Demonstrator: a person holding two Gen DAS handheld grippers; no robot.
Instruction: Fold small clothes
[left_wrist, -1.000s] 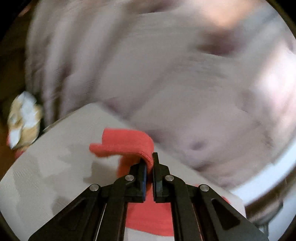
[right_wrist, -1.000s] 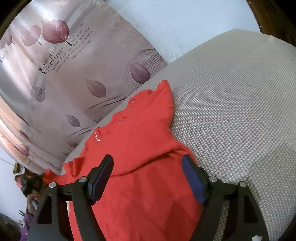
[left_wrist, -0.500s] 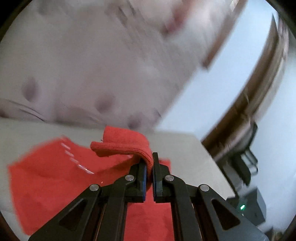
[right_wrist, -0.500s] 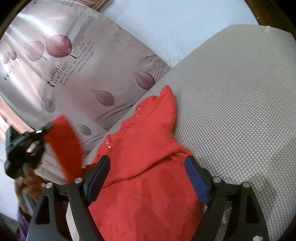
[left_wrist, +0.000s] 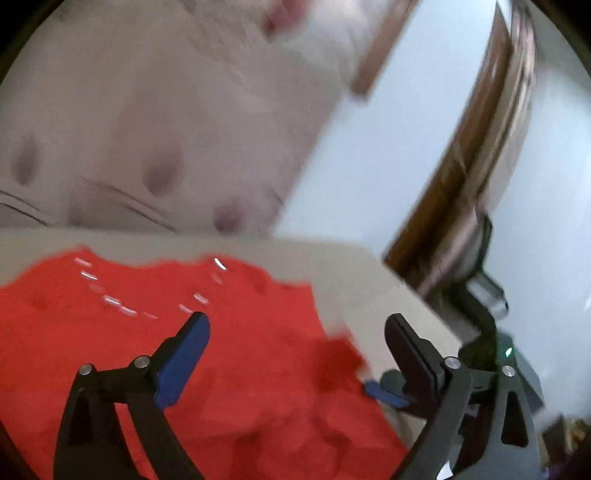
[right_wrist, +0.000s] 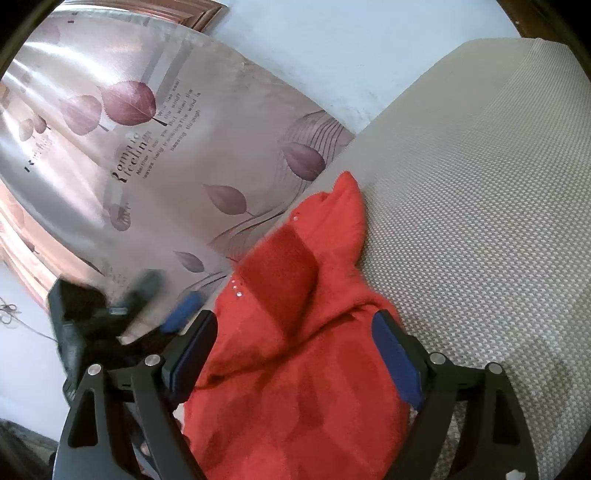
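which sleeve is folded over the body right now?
The left-claw-side sleeve: it lies as a darker flap across the sweater chest. The other sleeve lies out toward the mat's far edge.

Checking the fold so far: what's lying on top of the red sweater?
A folded-over sleeve lies across the red sweater near its beaded neckline. Nothing else rests on it; both grippers hover open above. The fabric under the sleeve is covered.
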